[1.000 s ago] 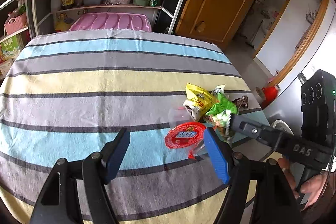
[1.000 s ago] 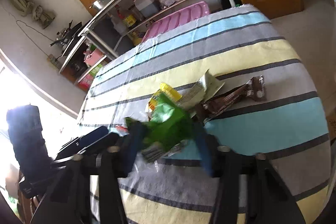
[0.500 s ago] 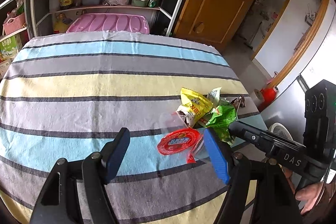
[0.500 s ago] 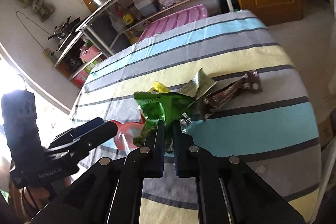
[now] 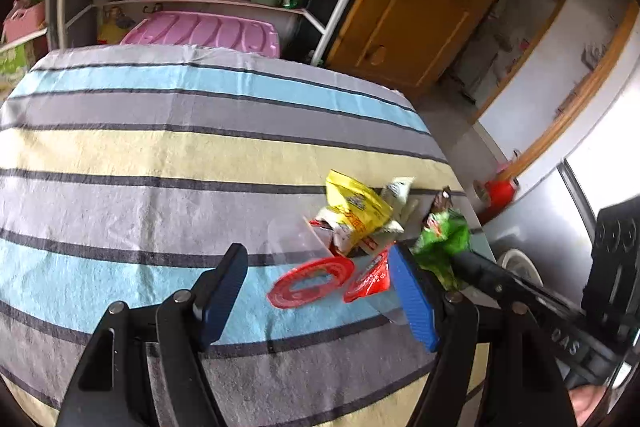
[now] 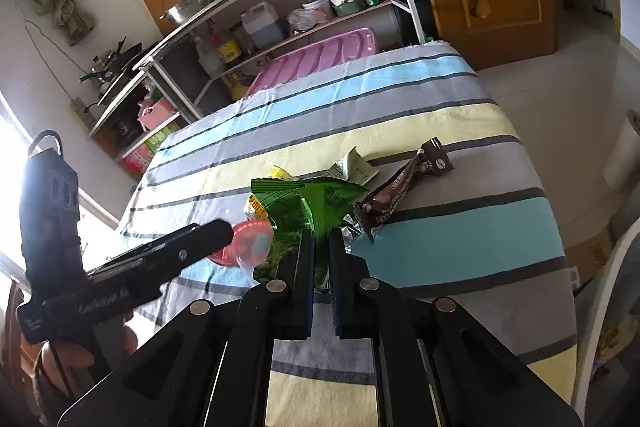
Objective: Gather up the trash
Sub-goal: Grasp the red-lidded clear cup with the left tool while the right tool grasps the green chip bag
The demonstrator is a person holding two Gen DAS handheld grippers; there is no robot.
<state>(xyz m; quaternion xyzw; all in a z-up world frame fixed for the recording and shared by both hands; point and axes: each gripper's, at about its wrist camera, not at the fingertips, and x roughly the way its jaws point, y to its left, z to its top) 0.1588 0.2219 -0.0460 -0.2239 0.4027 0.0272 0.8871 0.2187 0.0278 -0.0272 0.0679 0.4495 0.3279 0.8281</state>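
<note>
While the right gripper [image 6: 319, 247] clamps the green wrapper [image 6: 308, 205], the left gripper [image 5: 316, 291] stands wide apart, empty, above the red lid [image 5: 310, 281].

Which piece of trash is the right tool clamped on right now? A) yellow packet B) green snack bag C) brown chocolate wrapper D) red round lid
B: the right tool is shut on the green snack bag, while the brown chocolate wrapper lies on the striped cloth.
</note>
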